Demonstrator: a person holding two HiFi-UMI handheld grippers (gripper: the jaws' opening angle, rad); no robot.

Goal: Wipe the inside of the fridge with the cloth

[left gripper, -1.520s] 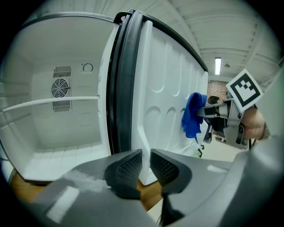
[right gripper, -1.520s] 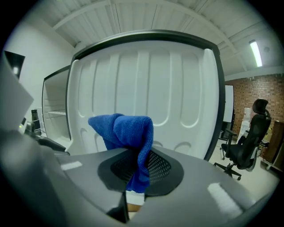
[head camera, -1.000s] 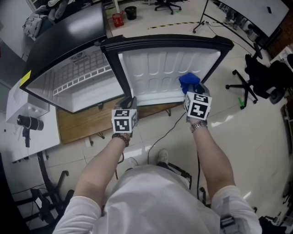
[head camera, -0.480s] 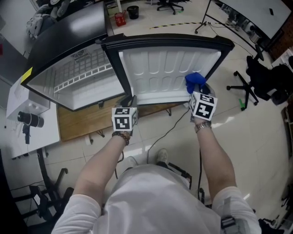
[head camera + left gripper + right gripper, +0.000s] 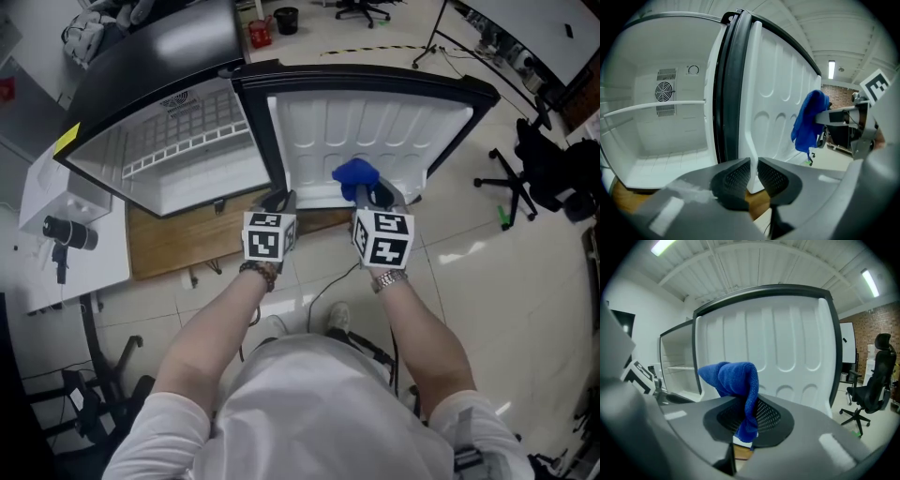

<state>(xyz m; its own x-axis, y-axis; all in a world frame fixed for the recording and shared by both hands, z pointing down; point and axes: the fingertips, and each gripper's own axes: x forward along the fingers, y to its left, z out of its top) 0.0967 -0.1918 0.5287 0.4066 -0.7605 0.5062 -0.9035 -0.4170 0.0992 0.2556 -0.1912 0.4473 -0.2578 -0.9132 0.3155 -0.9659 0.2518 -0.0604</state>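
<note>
The small fridge (image 5: 187, 150) stands with its door (image 5: 375, 122) swung wide, white liner facing me. My left gripper (image 5: 279, 202) sits at the door's lower hinge-side corner. Its jaws have just been closing, with the thin white rim of the door (image 5: 751, 161) between the pads of this left gripper (image 5: 753, 176). My right gripper (image 5: 375, 197) is shut on a blue cloth (image 5: 354, 175) held against the lower middle of the liner. The cloth (image 5: 733, 378) bunches above the right gripper (image 5: 747, 420), and the door (image 5: 787, 333) fills the view behind it. The cloth (image 5: 808, 119) hangs to the right in the left gripper view.
The fridge interior (image 5: 661, 117) has a wire shelf and a fan grille at the back. A wooden board (image 5: 187, 239) lies under the fridge. A black office chair (image 5: 525, 178) stands to the right, a white table (image 5: 56, 234) to the left, and a cable (image 5: 328, 281) runs over the floor.
My right gripper has carried the blue cloth leftward along the lower part of the door liner, from its right side to the middle. The left gripper has stayed at the door's corner.
</note>
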